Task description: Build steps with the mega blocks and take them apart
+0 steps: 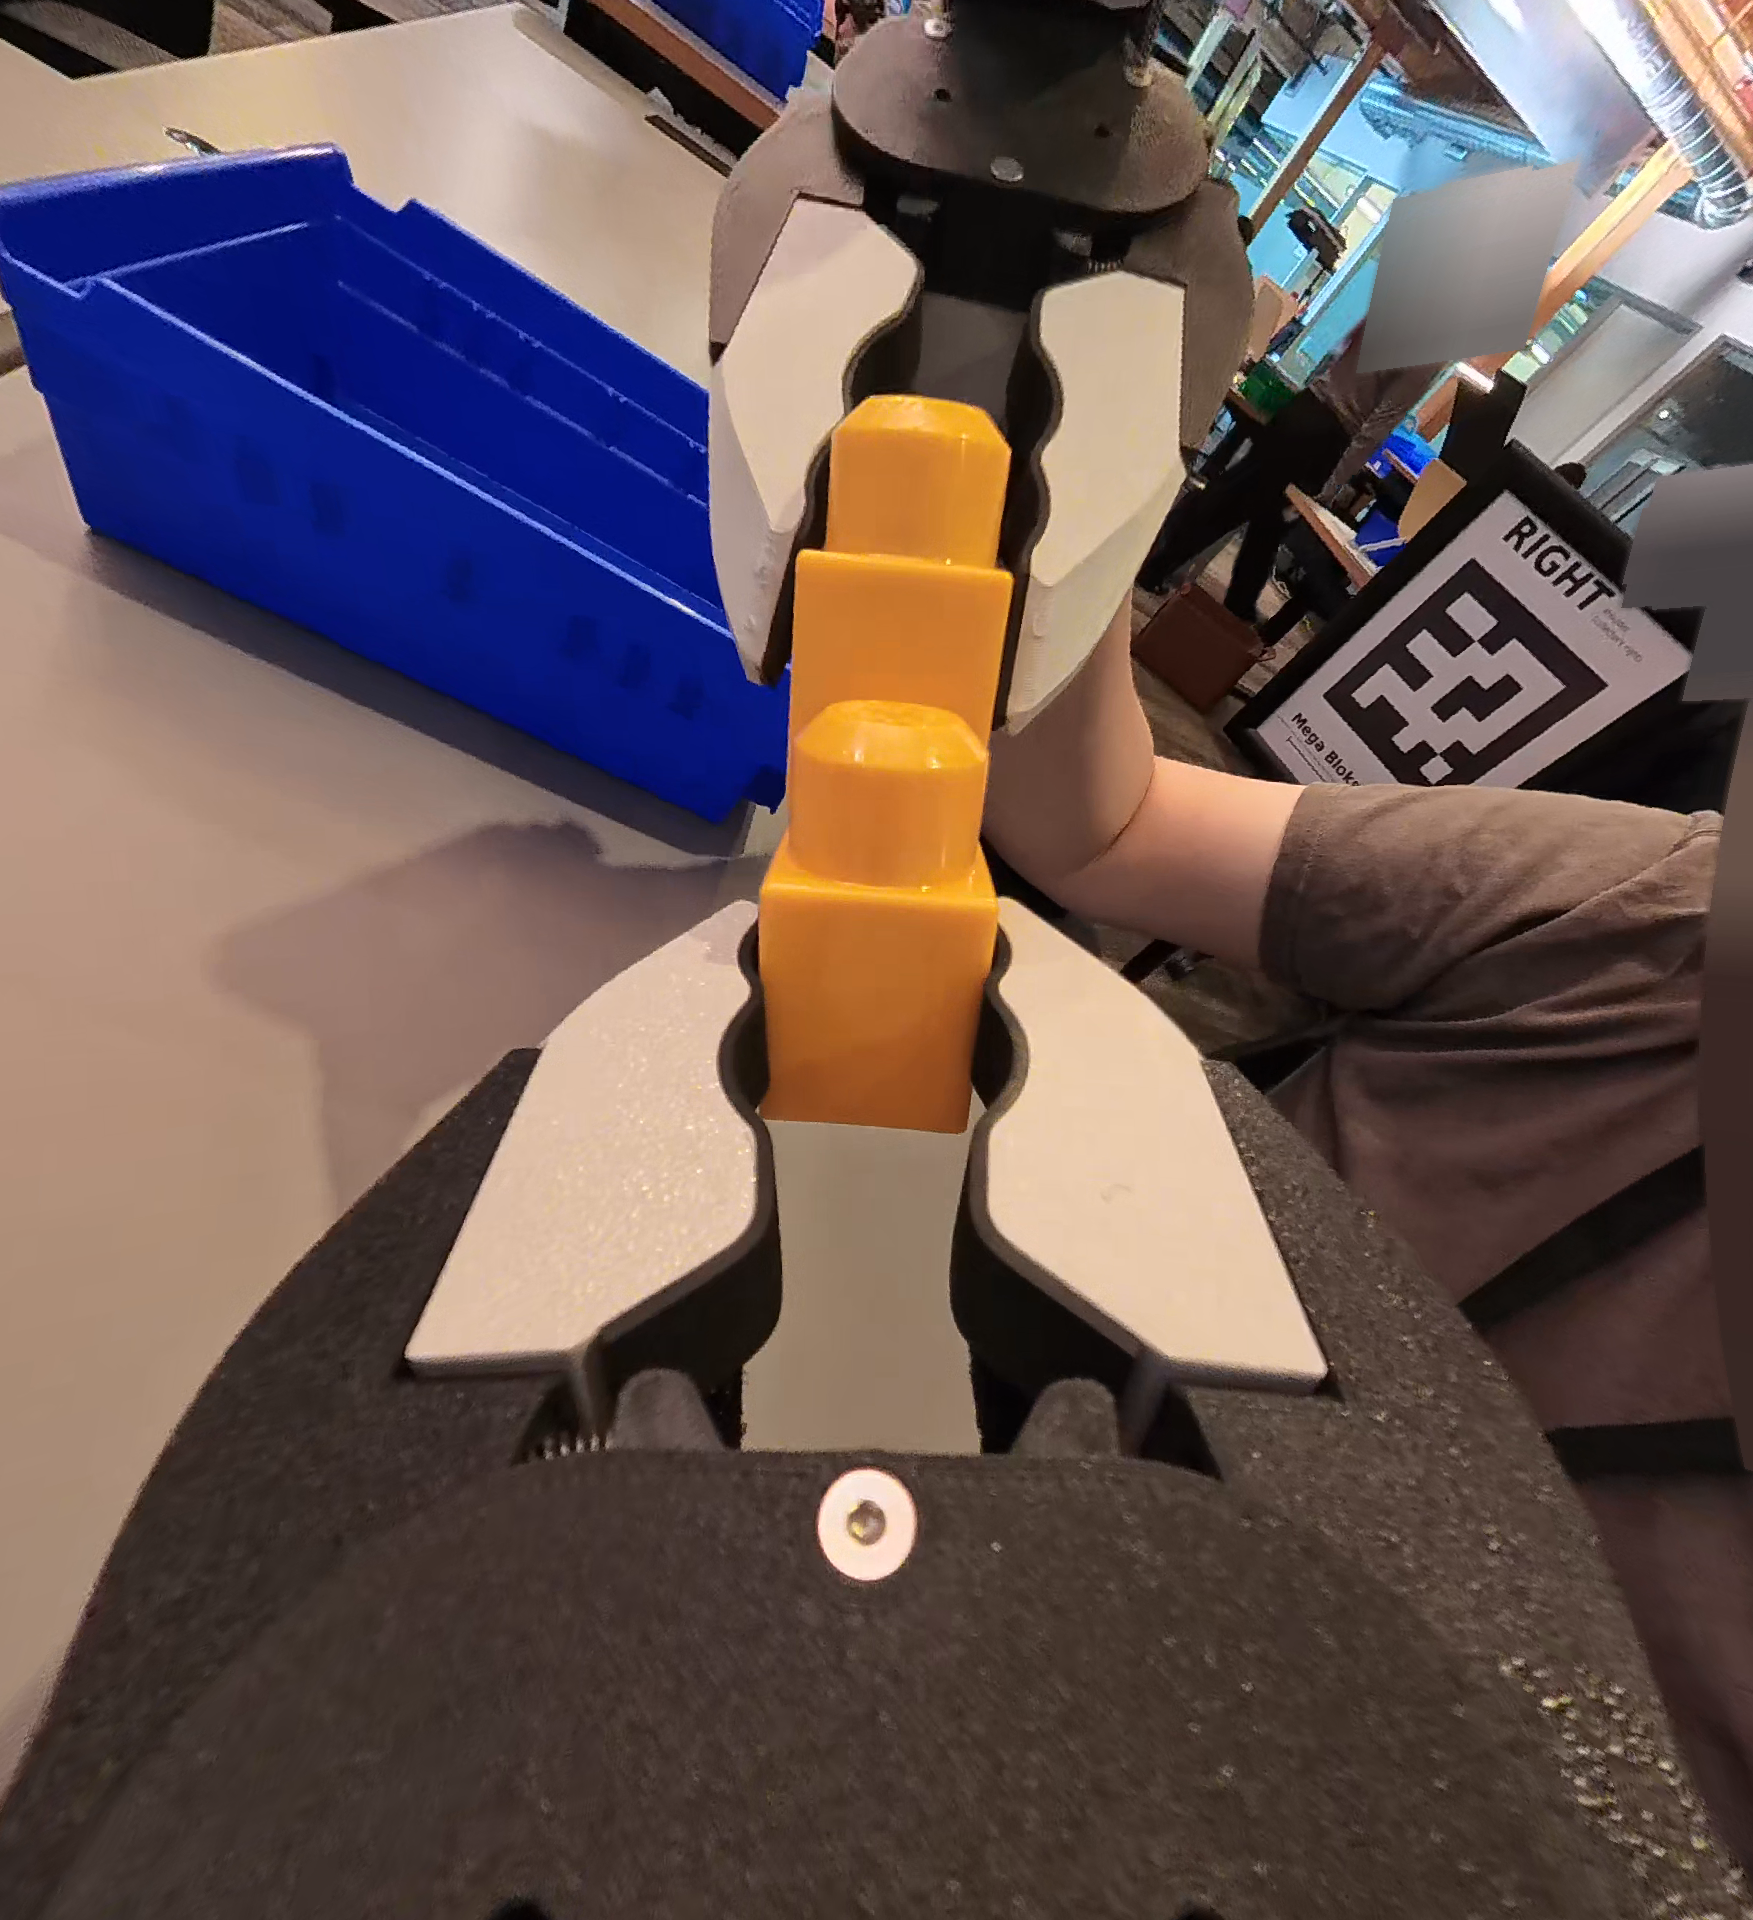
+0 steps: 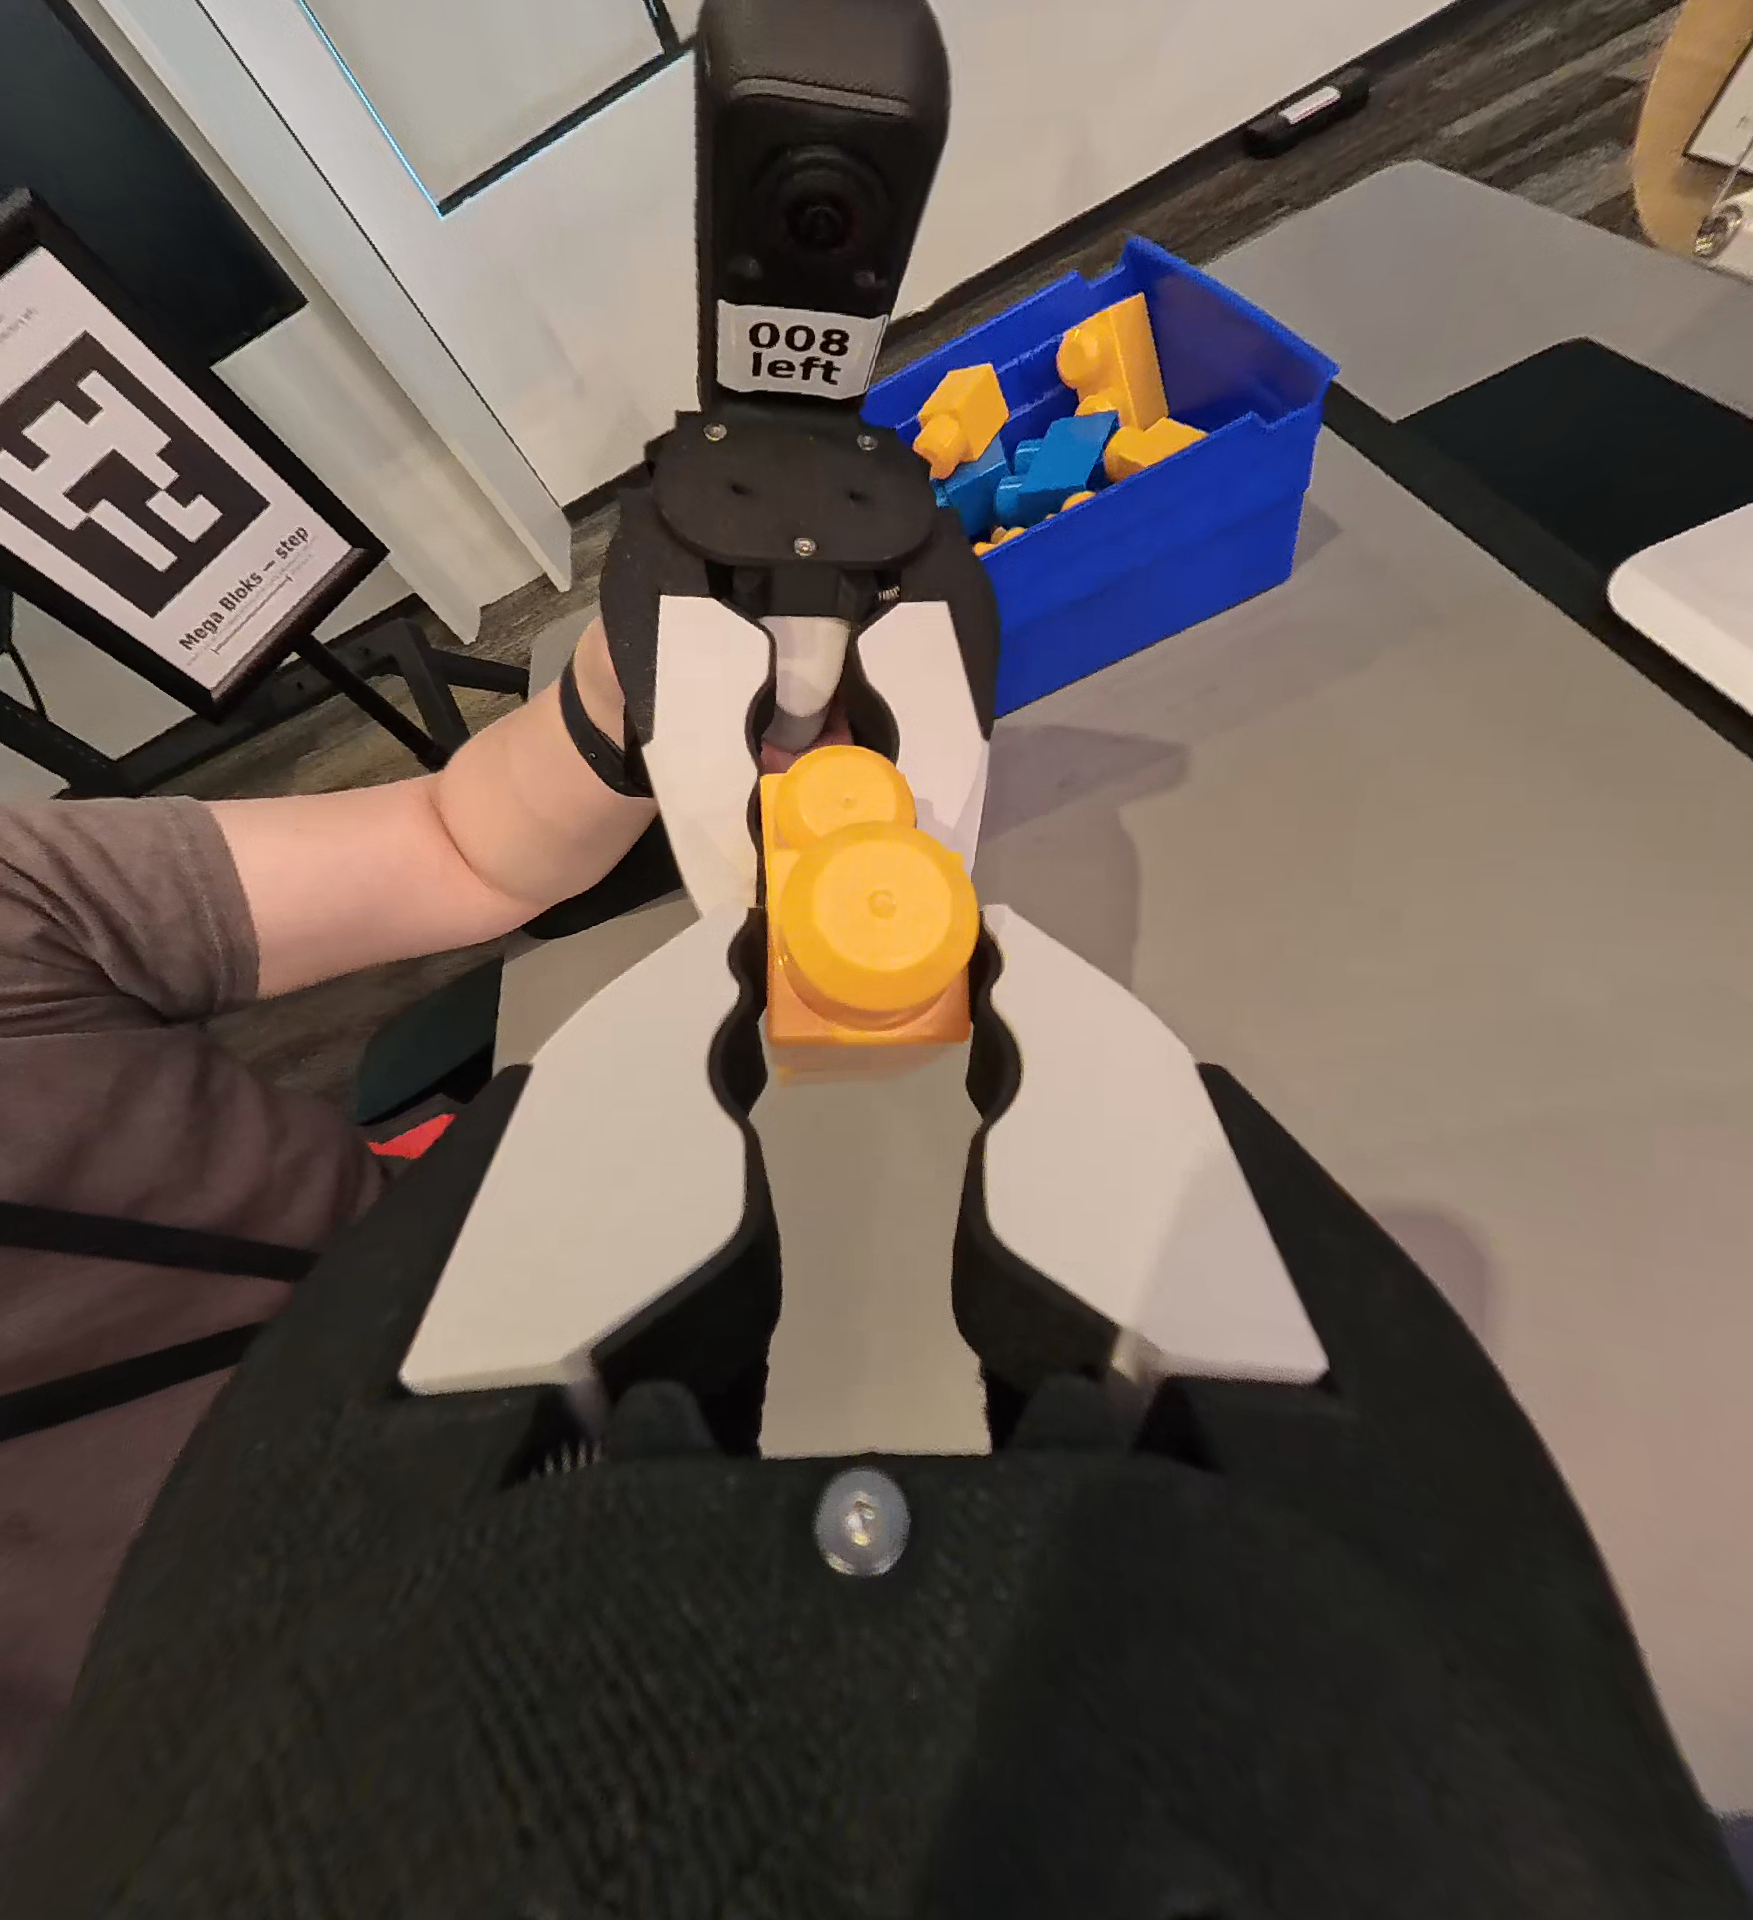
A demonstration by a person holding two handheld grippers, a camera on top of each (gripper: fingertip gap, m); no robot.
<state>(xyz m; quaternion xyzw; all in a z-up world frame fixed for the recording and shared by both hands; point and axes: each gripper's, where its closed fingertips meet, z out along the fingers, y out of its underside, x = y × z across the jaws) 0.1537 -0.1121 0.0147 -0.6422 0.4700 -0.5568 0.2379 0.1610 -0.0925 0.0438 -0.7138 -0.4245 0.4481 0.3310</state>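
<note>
The left gripper [image 1: 872, 997] is squeezed shut on an orange block [image 1: 872, 997], with its two white fingers [image 1: 633, 1132] pressing the block's flat sides. The right gripper [image 1: 898, 613] comes in from 12 o'clock, pointing back the other way, and it is squeezed shut on a second orange block [image 1: 903, 623]. The two blocks line up end to end, one just past the other, with their round studs pointing the same way; I cannot tell if they are stuck together. Both are held up in the air over the grey table [image 1: 176, 987]. In the right wrist view the person's bare forearm [image 2: 498, 831] reaches in from 9 o'clock, bent at the elbow, and wears a dark band at the wrist. One blue bin [image 1: 352, 457] sits on the table at 10 o'clock of the left gripper. Another blue bin [image 2: 1152, 582] sits at 1 o'clock of the right gripper and holds loose orange and blue blocks [image 2: 1048, 457]. A black and white sign [image 1: 1454, 665] stands on the floor at 3 o'clock.
</note>
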